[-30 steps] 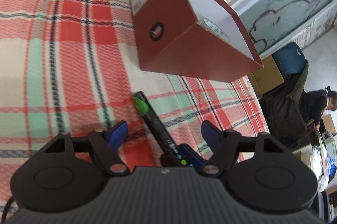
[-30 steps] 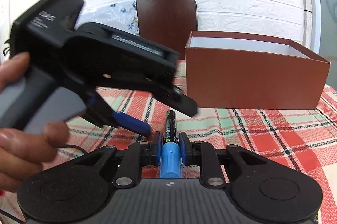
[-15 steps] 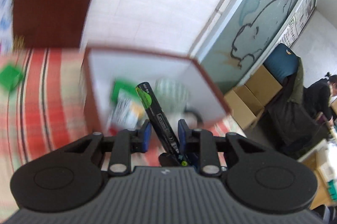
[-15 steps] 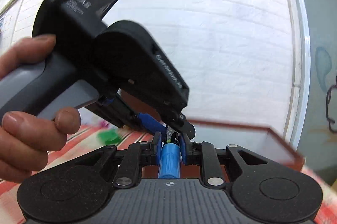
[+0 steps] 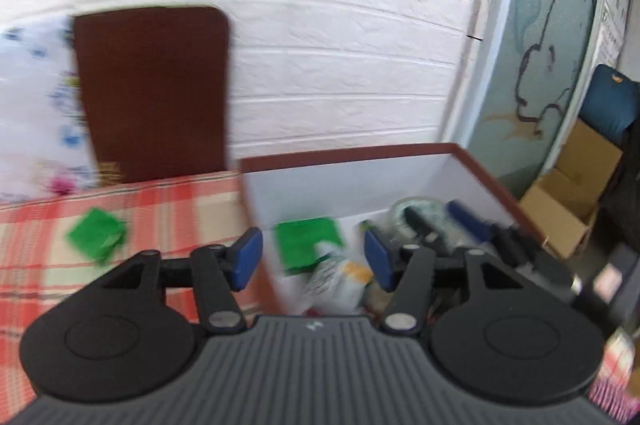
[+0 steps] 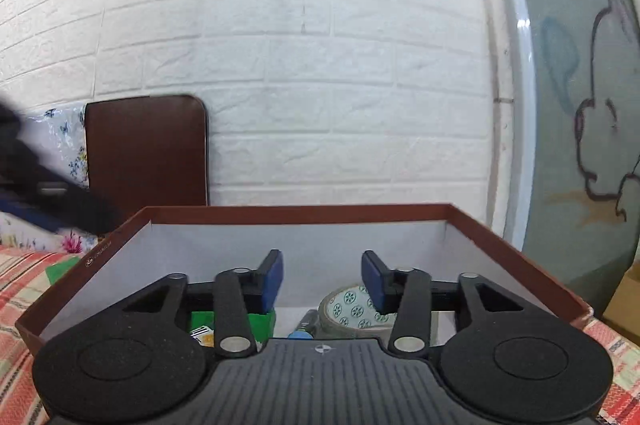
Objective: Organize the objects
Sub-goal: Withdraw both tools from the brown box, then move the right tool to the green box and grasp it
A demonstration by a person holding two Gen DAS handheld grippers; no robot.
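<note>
Green box (image 5: pixel 95 234) lies on the plaid tabletop (image 5: pixel 36 265), just outside the brown box (image 5: pixel 348 154), off its left wall. Left gripper (image 5: pixel 313 259) is nearer; its fingers have just been opening, nothing between them, target to their left. Right gripper (image 6: pixel 322 280) hangs over the brown box, fingers likewise just opened, empty. Long axis unclear through blur.

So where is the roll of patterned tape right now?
The roll of patterned tape lies inside the brown box, right of centre in the right wrist view, beside a green packet.
</note>
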